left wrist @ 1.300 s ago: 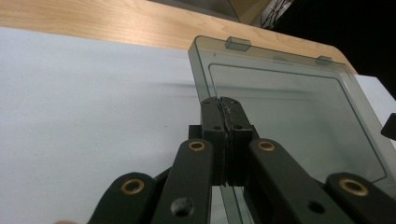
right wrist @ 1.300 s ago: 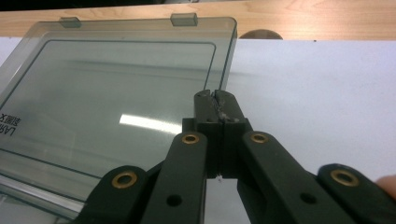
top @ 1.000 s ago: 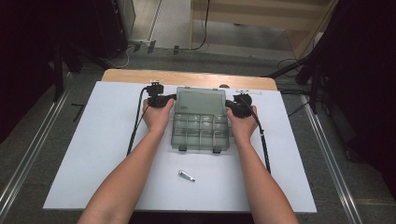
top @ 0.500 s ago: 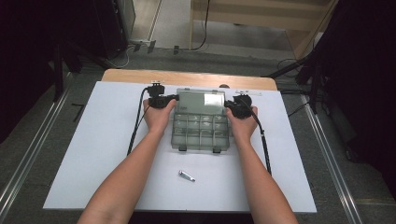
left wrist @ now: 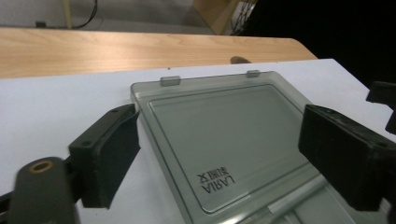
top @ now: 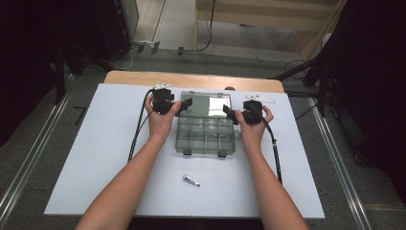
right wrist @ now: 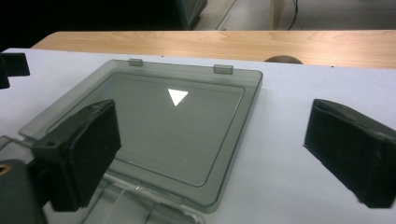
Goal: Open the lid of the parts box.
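A smoky clear compartment box [top: 206, 136] lies open on the white sheet, its lid [top: 210, 103] flat at the far side. My left gripper [top: 184, 106] is at the lid's left edge and my right gripper [top: 229, 112] at its right edge. Both have just been opening, and their pads press on nothing. In the left gripper view the lid [left wrist: 224, 135], with printed lettering, lies below the wide-apart jaws of the left gripper [left wrist: 222, 126]. In the right gripper view the right gripper [right wrist: 215, 121] straddles the right edge of the lid [right wrist: 163, 126].
A small metal piece [top: 191, 180] lies on the white sheet [top: 95, 158] nearer the person than the box. A bare wooden strip [top: 143, 79] runs along the far edge. Black cables [top: 139, 129] trail from both grippers beside the forearms.
Both grippers' jaws have spread apart at the lid's sides. The left hand has shifted slightly, and the lid now lies flat with a bright reflection on it.
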Demonstrator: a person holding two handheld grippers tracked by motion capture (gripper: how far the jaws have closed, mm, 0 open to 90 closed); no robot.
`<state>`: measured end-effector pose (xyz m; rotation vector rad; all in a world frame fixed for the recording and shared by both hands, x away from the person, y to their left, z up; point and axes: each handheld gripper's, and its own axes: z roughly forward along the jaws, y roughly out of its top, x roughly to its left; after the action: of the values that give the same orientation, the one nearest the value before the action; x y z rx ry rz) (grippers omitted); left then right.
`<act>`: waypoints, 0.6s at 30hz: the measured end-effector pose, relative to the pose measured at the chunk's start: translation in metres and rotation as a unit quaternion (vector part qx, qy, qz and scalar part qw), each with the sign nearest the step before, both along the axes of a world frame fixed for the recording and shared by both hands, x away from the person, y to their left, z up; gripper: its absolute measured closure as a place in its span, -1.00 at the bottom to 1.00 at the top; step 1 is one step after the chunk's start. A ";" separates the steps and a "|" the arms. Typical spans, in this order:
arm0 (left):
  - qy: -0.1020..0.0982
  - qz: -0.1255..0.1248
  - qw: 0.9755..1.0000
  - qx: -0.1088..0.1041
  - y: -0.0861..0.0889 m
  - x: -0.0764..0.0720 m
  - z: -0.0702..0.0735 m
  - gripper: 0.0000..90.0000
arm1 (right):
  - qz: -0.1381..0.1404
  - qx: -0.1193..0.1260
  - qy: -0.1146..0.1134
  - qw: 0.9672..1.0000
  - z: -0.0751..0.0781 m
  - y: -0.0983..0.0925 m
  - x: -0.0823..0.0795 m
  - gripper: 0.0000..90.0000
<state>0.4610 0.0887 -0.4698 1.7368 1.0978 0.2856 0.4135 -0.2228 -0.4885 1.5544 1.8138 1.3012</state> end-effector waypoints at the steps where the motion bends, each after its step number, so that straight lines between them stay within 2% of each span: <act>1: -0.003 -0.009 1.000 -0.006 0.001 -0.002 0.000 -0.97 | 0.002 0.002 -0.002 1.000 0.001 0.000 -0.002 -0.96; 6: -0.024 -0.017 1.000 -0.008 0.007 -0.015 0.003 -1.00 | 0.009 0.010 -0.010 1.000 0.003 -0.001 -0.013 -0.98; 14: -0.059 -0.033 0.998 0.011 0.018 -0.035 0.006 -1.00 | 0.020 0.007 -0.029 0.999 0.005 -0.001 -0.031 -0.99; 18: -0.066 -0.034 0.997 0.003 0.025 -0.043 0.007 -1.00 | 0.023 0.002 -0.038 0.999 0.005 -0.002 -0.040 -0.99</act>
<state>0.4175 0.1136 -0.4633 1.7306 0.9423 0.3557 0.3739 -0.2247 -0.4835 1.4543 1.8108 1.3661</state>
